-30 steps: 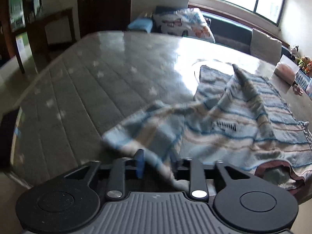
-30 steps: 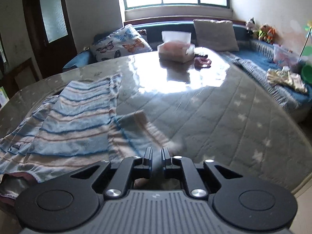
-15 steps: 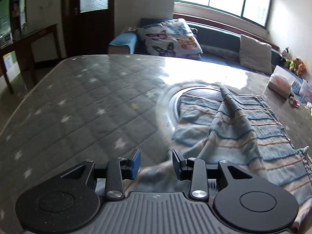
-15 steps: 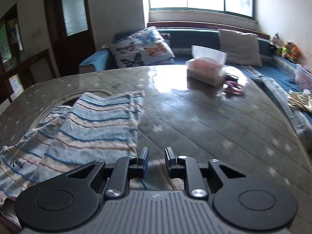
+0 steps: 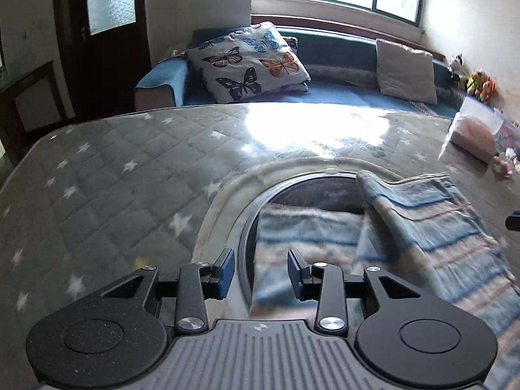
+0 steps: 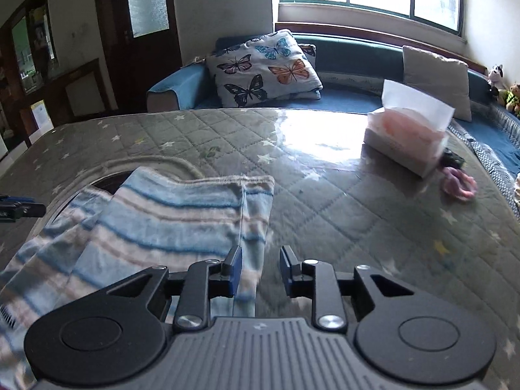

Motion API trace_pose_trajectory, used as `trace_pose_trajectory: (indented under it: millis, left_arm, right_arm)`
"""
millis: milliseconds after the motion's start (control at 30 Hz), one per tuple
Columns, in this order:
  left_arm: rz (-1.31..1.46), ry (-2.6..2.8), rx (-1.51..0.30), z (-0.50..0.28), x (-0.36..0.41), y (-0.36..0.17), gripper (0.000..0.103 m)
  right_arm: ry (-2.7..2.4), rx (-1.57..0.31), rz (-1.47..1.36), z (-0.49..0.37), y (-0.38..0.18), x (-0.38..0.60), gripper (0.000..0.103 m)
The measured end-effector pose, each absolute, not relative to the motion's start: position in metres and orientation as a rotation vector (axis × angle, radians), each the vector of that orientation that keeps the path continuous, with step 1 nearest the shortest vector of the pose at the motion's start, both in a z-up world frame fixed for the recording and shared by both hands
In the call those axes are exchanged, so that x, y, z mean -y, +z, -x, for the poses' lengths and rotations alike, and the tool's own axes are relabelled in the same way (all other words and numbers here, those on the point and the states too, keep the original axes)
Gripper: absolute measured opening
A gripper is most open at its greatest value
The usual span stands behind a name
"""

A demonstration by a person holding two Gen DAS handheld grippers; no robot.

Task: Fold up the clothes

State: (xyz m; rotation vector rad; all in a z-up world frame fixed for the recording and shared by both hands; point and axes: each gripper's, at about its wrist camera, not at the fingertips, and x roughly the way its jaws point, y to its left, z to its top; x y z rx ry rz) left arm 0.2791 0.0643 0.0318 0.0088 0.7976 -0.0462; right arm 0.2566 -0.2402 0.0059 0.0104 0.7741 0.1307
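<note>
I am looking at a wide table point(image 6: 325, 208) under a grey quilted, star-printed cover with a glossy sheet over it, glare shining at twelve o'clock. A striped blue-and-pink garment point(image 6: 169, 224) is lying folded at nine o'clock, partly covering a dark round inset point(image 5: 312, 191). A tissue box point(image 6: 406, 143) is sitting at two o'clock, with a small pink item point(image 6: 458, 185) lying just beside it.

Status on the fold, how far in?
Done: the striped garment lies on the table with both sides folded over its middle. In hand: nothing; left tool and right tool are open above it. Left: further folds, judging by its long shape.
</note>
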Motion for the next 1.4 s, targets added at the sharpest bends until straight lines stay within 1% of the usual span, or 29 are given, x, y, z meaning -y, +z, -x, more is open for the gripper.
trace_pose_trajectory:
  millis: [167,367,500,567,633,700,767,800,833,867,900,933,1167,1267,1400]
  left_arm:
    - [-0.004,-0.037,-0.806,-0.307,-0.06,0.017,0.039]
    - [-0.026,-0.051,-0.817,-0.321,-0.058,0.004,0.04]
    - [-0.029,-0.062,-0.802,-0.324,-0.057,0.001,0.037]
    - [-0.035,-0.073,-0.798,-0.327,-0.058,0.001,0.033]
    - [-0.031,-0.091,-0.794,-0.329,-0.057,0.001,0.016]
    - [-0.032,-0.096,-0.788,-0.33,-0.057,0.001,0.006]
    - [-0.035,-0.095,-0.778,-0.329,-0.056,0.001,0.004]
    - [-0.039,-0.089,-0.768,-0.328,-0.057,0.002,0.003]
    - [-0.043,-0.081,-0.757,-0.328,-0.058,0.004,0.003]
    - [-0.047,-0.074,-0.747,-0.327,-0.059,0.005,0.003]
    - [-0.051,-0.066,-0.736,-0.327,-0.06,0.007,0.003]
    - [-0.05,-0.057,-0.722,-0.326,-0.062,0.01,0.003]
    - [-0.028,0.093,-0.618,-0.334,-0.107,0.033,0.002]
    - [-0.007,0.119,-0.624,-0.343,-0.125,0.03,0.002]
    - [-0.048,0.142,-0.636,-0.35,-0.13,0.016,0.003]
  right_arm:
    - [0.13,-0.777,-0.032,-0.291,-0.006,0.242,0.028]
    - [0.141,-0.783,-0.036,-0.321,-0.017,0.24,0.032]
    - [0.145,-0.789,-0.036,-0.334,-0.024,0.236,0.035]
    - [0.146,-0.79,-0.037,-0.339,-0.027,0.235,0.035]
    - [0.146,-0.791,-0.038,-0.344,-0.03,0.234,0.036]
    - [0.146,-0.792,-0.038,-0.348,-0.033,0.233,0.036]
    - [0.146,-0.793,-0.039,-0.353,-0.036,0.232,0.036]
    - [0.146,-0.792,-0.039,-0.355,-0.037,0.231,0.034]
    - [0.145,-0.79,-0.037,-0.356,-0.037,0.23,0.027]
    - [0.145,-0.788,-0.036,-0.356,-0.037,0.23,0.014]
    - [0.144,-0.785,-0.037,-0.356,-0.036,0.23,0.008]
    - [0.144,-0.782,-0.037,-0.355,-0.036,0.229,0.006]
    - [0.078,-0.71,-0.023,-0.358,-0.022,0.238,0.005]
    - [0.059,-0.701,-0.023,-0.365,-0.022,0.242,0.005]
    - [0.061,-0.701,-0.029,-0.376,-0.029,0.238,0.005]
